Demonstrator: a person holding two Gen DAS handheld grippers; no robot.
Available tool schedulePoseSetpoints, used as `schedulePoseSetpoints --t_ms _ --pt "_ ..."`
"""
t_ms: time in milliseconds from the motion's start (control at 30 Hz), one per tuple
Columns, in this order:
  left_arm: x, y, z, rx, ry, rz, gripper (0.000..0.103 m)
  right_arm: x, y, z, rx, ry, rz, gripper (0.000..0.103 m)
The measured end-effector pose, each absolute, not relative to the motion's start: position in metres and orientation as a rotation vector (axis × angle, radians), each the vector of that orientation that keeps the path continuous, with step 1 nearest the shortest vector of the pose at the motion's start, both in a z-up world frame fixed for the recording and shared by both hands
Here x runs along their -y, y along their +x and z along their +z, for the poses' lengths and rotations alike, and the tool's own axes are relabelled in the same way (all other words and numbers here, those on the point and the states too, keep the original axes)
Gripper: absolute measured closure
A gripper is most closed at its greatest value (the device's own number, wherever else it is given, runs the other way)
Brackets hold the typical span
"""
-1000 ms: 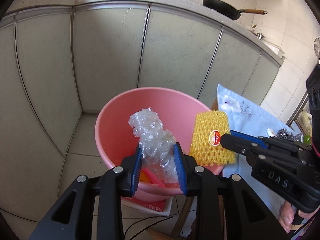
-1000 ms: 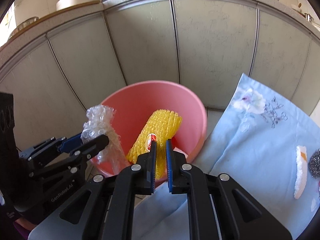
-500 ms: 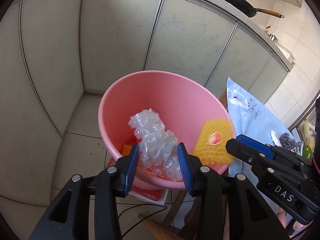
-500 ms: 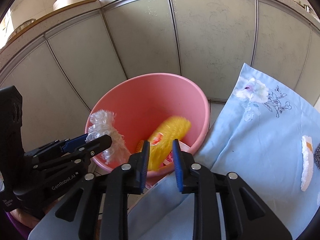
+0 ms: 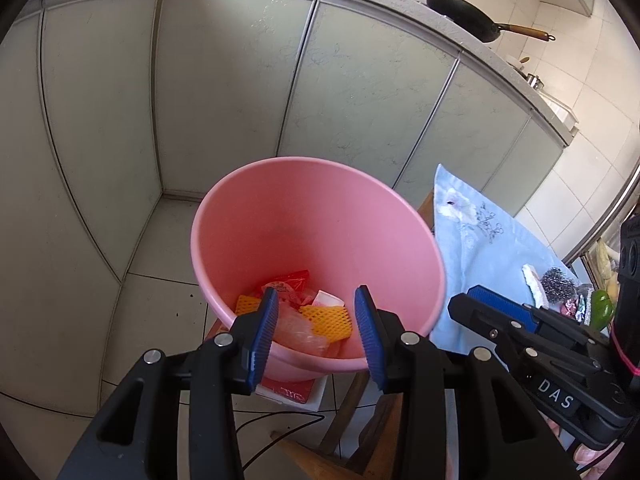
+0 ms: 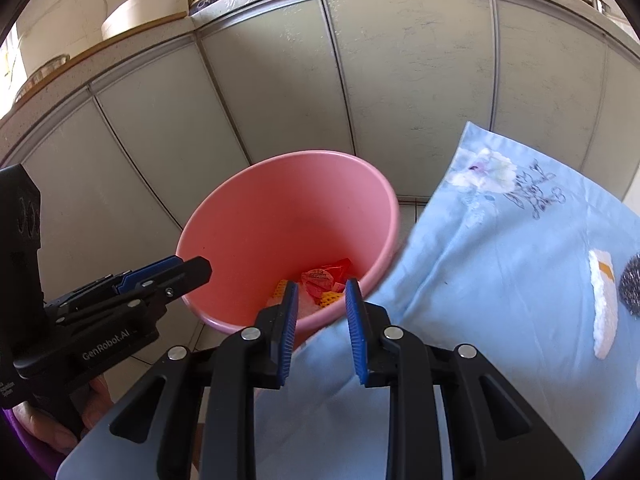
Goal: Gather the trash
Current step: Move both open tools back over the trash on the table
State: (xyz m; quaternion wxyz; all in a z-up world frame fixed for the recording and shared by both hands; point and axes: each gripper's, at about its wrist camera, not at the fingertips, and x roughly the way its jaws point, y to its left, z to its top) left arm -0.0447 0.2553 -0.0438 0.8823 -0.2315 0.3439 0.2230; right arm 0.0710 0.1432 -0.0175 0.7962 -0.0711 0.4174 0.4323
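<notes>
Jaws of both grippers gape empty above trash [image 5: 308, 316] in the pink bucket [image 5: 320, 216].

Both grippers are angled downward side by side. The left gripper [image 5: 316, 308] is held with its blue-padded jaws parted, and nothing is clamped between them; these jaws have just been opening. The right gripper [image 6: 320, 300] is likewise seen with a narrower gap between its blue pads [image 6: 289, 320], also just opened, with nothing gripped. A hand [image 6: 44, 428] is seen wrapped around the left gripper's handle, and fingertips [image 5: 588, 454] are glimpsed beneath the right gripper's body.
</notes>
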Motion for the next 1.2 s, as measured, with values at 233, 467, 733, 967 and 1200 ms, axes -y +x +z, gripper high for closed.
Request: schedulePoseSetpoints --t_ms 233,467,733,967,1200 --pt "-0.239 -0.048 -0.032 -0.696 -0.462 0.433 0.064 -0.118 0.068 -0.012 -0.891 -0.111 0.897 0.078" --pt "-0.213 -0.049 -0.02 -0.689 -0.402 0.388 0.064 -0.083 0.064 -0.005 -0.869 -0.066 0.858 0.078" --pt "-0.18 -0.04 -0.008 -0.681 -0.338 0.329 0.064 -0.033 0.071 -0.003 -0.842 -0.014 0.779 0.078" --pt "-0.146 -0.02 -0.01 -0.71 -0.301 0.263 0.064 0.02 0.086 -0.006 -0.826 0.061 0.687 0.078" --pt "-0.103 0.009 -0.016 -0.75 -0.237 0.162 0.064 0.074 0.106 -0.012 -0.799 0.112 0.564 0.078"
